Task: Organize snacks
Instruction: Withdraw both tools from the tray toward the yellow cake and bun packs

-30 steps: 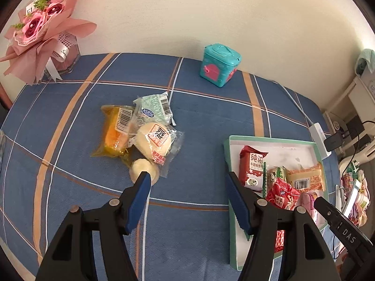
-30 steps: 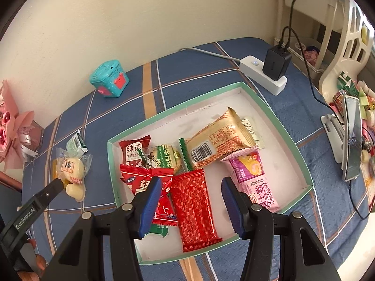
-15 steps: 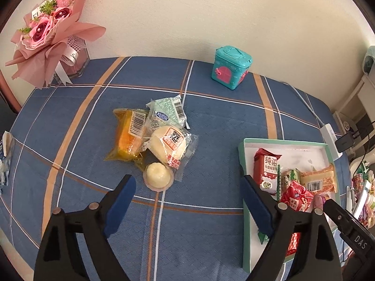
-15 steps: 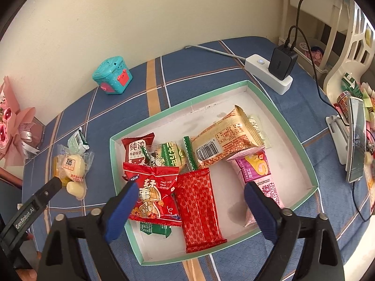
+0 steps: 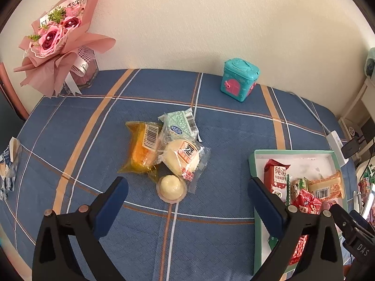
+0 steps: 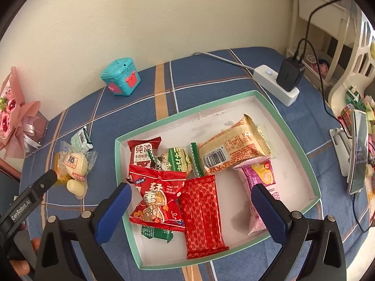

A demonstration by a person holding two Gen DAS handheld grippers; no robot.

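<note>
Left wrist view: your left hand-held gripper (image 5: 187,195) hangs tilted steeply down over the blue plaid tabletop (image 5: 234,128), jaws opening wide with nothing pinched. 4 snacks lie in a loose pile just beyond it: the pudding cup (image 5: 171,188) nearest, touching the wrapped bun (image 5: 185,158), with the orange cake pack (image 5: 143,148) and green packet (image 5: 179,126) behind. If you close on the cup from here, I judge the bun's crinkly wrapper could get caught too, or the round cup could squirt out sideways.

Right wrist view: your right hand-held gripper (image 6: 191,207) also points steeply down, above the green-rimmed tray (image 6: 276,114), jaws opening and empty. Below it the red foil bar (image 6: 202,213) and red peanut bag (image 6: 155,197) overlap other packets; dropping more there risks a heap spilling over the near rim.
</note>
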